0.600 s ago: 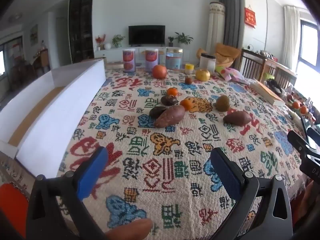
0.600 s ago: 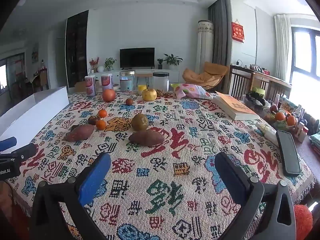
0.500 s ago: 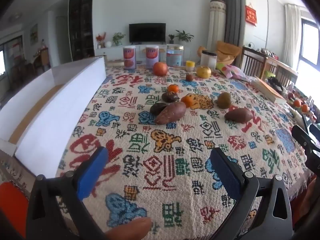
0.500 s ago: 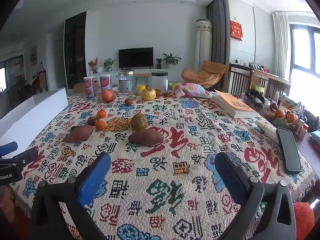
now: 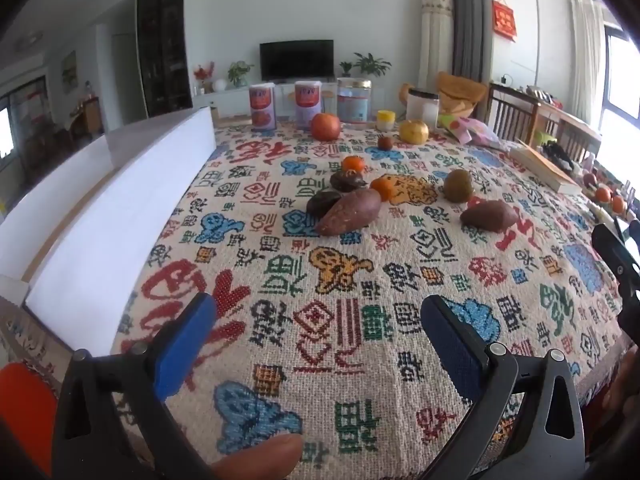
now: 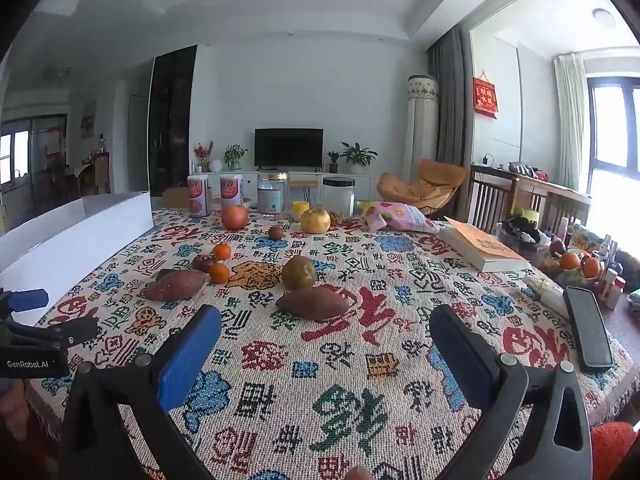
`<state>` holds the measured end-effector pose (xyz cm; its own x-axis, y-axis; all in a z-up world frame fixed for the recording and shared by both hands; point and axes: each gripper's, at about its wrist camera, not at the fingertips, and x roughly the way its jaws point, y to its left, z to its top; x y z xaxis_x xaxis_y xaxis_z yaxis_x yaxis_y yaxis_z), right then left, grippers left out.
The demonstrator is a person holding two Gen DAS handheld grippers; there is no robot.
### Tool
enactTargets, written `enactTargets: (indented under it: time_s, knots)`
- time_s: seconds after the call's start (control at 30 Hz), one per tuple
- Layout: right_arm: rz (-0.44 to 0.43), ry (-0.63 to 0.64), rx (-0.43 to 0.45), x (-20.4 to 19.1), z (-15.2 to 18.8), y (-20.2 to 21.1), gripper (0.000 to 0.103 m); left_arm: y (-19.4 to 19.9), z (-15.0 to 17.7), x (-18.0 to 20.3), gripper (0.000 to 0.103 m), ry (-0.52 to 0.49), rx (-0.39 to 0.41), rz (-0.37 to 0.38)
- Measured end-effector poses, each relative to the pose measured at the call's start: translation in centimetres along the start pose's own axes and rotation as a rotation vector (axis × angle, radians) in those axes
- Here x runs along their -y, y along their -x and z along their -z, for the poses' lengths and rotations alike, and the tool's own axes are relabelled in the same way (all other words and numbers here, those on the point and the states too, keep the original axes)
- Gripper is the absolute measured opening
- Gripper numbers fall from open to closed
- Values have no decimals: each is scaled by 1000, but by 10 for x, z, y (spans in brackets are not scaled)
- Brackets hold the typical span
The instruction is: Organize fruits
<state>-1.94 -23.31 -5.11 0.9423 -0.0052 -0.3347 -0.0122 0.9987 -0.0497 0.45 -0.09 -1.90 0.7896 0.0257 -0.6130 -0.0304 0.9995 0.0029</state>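
Fruits and roots lie mid-table on a patterned cloth (image 5: 320, 340): two sweet potatoes (image 5: 349, 212) (image 6: 313, 304), small oranges (image 5: 381, 189), dark fruits (image 5: 347, 180), a greenish pear (image 6: 298, 273), a red apple (image 6: 234, 217), a yellow apple (image 6: 315, 220) and a small brown fruit (image 6: 275, 232). A long white box (image 5: 116, 216) stands along the left edge. My left gripper (image 5: 316, 332) is open and empty over the near cloth. My right gripper (image 6: 324, 344) is open and empty, just short of the nearer sweet potato.
Cans and jars (image 6: 272, 196) stand at the far edge with a snack bag (image 6: 396, 216). A book (image 6: 482, 248), a black remote (image 6: 588, 332) and a cluttered fruit tray (image 6: 576, 264) lie to the right.
Both grippers have moved forward a little towards the fruit and stay open.
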Motion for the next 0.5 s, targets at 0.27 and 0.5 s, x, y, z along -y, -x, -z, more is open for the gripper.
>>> enactTargets:
  time_s: [0.27,0.5]
  knots:
    - [43,18,-61,5,11,-16,103,0,4,2,103,-6,3,13]
    - [21,73,-37,-2,15,-11,103,3,5,5,102,0,26,17]
